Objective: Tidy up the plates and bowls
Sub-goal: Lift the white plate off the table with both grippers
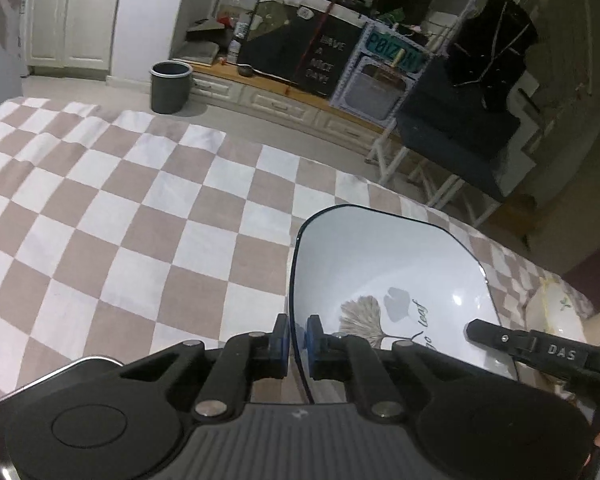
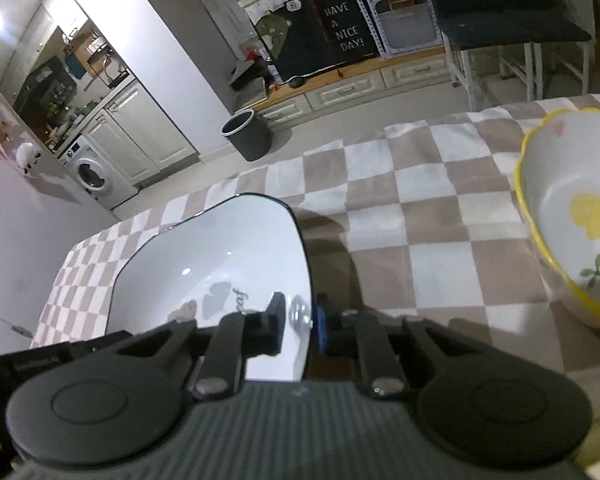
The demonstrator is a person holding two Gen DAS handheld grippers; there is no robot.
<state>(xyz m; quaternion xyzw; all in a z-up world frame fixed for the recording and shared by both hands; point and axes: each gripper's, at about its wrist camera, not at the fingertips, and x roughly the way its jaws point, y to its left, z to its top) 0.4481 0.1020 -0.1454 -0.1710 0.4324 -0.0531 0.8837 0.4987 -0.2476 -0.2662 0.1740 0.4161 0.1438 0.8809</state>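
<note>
Left gripper: jaws nearly closed, the 2 blue pads clamped on the left rim of a white square plate with a thin dark edge. One pad is seen outside the rim, one inside.

Right gripper: jaws likewise nearly closed, pinched on the same plate's right rim, a blue pad showing on the outer side. In the left wrist view the right gripper's finger is seen reaching in from 3 o'clock over the plate's near right edge.

The plate is thus held by both grippers on opposite rims. A feathery leaf print, a grey leaf shape and script lettering ending in "leaf" are noted near its centre. Whether the plate rests on the cloth or is raised off it cannot be told.

Checked tablecloth, beige and white squares, is spread under everything.

A white bowl with a scalloped yellow rim, a yellow blot inside and a small green sprig on its wall is seen at 3 o'clock of the plate in the right wrist view, well apart from it. In the left wrist view only its edge shows, at 4 o'clock.

Background: a grey waste bin on the floor at 11 o'clock, and a black board reading "HAVE A NICE DAY!" at 12 o'clock.
</note>
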